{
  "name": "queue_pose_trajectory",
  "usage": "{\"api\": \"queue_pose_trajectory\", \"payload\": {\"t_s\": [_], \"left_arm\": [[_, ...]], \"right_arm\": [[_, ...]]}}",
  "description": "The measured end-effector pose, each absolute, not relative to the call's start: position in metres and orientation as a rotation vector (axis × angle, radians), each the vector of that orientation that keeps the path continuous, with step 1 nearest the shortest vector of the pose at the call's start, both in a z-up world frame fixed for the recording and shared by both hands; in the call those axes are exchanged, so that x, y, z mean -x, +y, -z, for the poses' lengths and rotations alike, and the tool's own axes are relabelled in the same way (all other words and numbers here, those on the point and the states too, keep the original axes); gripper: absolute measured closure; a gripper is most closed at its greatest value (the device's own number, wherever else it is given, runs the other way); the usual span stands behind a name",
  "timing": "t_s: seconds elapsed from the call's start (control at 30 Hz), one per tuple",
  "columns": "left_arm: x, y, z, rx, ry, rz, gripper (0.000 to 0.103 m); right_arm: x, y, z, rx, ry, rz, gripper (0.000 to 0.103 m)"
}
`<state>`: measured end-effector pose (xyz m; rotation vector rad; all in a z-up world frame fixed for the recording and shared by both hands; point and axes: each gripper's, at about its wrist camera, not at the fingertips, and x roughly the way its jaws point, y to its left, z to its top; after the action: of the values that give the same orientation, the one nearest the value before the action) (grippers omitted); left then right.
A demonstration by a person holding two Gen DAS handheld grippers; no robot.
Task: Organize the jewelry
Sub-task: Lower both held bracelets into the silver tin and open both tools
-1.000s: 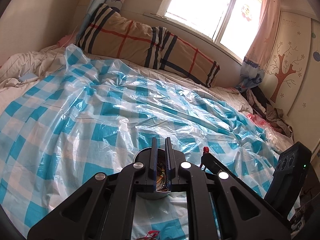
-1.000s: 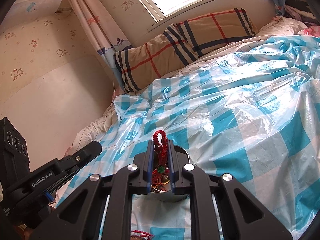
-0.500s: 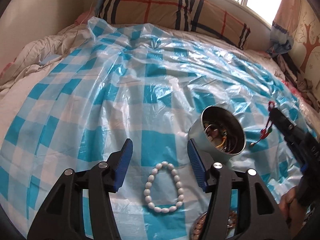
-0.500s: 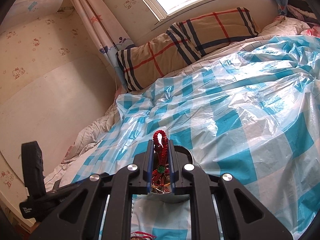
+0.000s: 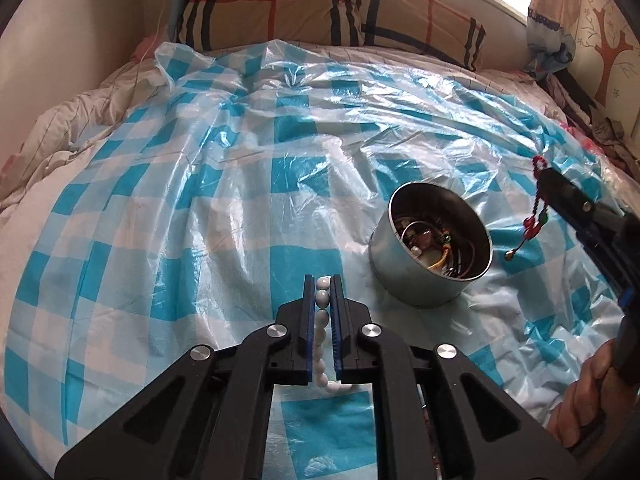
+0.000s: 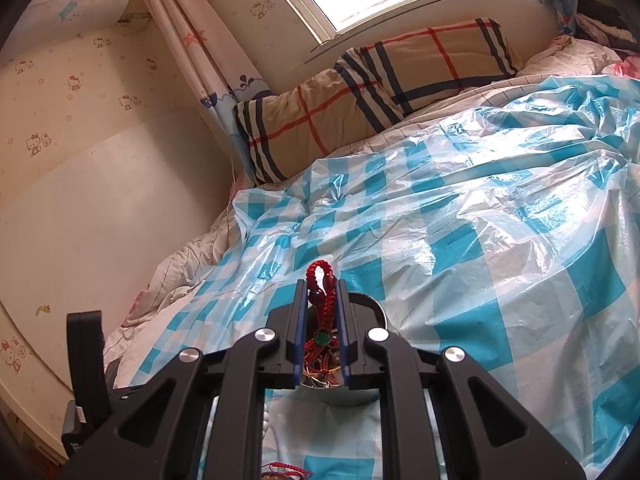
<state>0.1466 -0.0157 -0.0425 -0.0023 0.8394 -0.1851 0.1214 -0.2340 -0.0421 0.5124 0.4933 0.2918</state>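
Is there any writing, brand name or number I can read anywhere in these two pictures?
None can be read.
The wallpaper carries only small cartoon-cat pictures, no words.
The cupboard door shows a painted tree, no text.
The black device at the lower left shows no legible label.

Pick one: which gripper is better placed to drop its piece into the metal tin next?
Right. The right gripper holds the red cord bracelet nearly above the metal tin; the left gripper only just pinches the white bead bracelet beside it.

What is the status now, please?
Left claw shut on white bead bracelet. Right claw shut on red cord bracelet, held over metal tin. Nothing blocks the tin.
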Motion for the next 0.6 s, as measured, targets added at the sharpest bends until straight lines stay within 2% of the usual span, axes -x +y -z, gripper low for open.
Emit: {"api": "queue_pose_trajectory", "payload": {"t_s": [0.27,0.6], "left_arm": [[-0.148,-0.033,0.001,0.158,0.713,0.313,0.096],[-0.174,-0.059,0.007,0.241,0.729,0.391,0.096]], "right_arm": [[-0.121,-0.233,0.041,-0.508,0.489,-0.292,0.088],[-0.125,-0.230,0.041,-0.497,0.493,-0.310,0.088]]}}
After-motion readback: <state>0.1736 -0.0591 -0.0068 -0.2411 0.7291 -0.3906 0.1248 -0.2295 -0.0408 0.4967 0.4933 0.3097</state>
